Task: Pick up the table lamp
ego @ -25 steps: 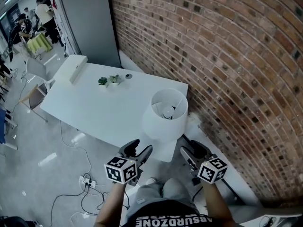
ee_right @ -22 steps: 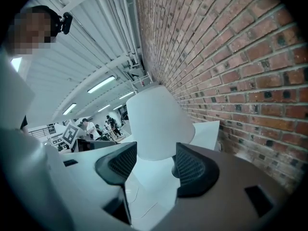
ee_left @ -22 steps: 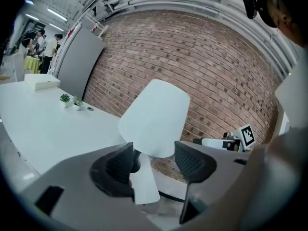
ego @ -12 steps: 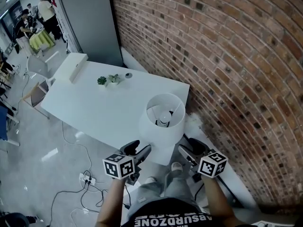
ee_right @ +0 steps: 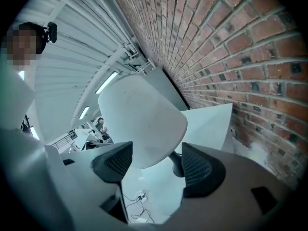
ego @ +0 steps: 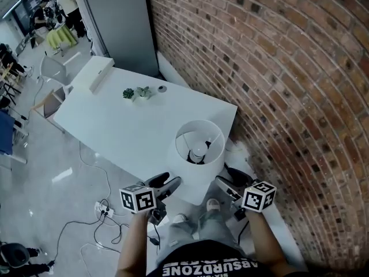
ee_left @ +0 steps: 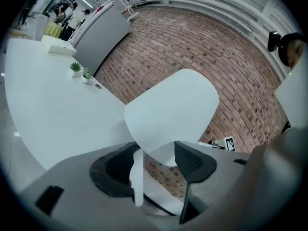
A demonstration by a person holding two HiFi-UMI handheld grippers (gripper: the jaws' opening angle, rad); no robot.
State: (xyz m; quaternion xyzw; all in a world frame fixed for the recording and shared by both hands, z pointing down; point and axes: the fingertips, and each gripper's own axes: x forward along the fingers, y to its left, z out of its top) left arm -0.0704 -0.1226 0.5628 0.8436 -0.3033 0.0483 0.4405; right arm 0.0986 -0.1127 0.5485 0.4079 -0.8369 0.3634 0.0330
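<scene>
- We see the table lamp (ego: 185, 175) standing on the near rt corner of the white worktop (ego: 127, 126), close to the brick wall (ego: 277, 68).
- Its white shade (ee_left: 173, 112) is open at the top. From the head view we look straight down at the bulb (ego: 199, 152) inside.
- Left claw (ego: 167, 182) hangs at the worktop's near edge, just beside the shade's lower left side. Jaws apart, nothing pinched.
- In the left gripper view the shade's bottom shows in the gap btwn the pads, but they don't press on it.
- Right claw (ego: 230, 179) hangs off the lamp's rt side, near it but apart. Its jaws are opening and already stand wide.
- In the right gripper view the shade and the dark stem (ee_right: 177, 165) sit ahead in the gap. We see neither pad touching them.
- Farther along the worktop, well apart from the lamp: two small potted plants (ego: 135, 92) w/ a small round thing (ego: 162, 88) beside them.
- A long white box (ego: 98, 74) lies at the far left corner.
- On the floor (ego: 52, 172) below the left claw: loose cables (ego: 104, 215) w/ a power strip.
</scene>
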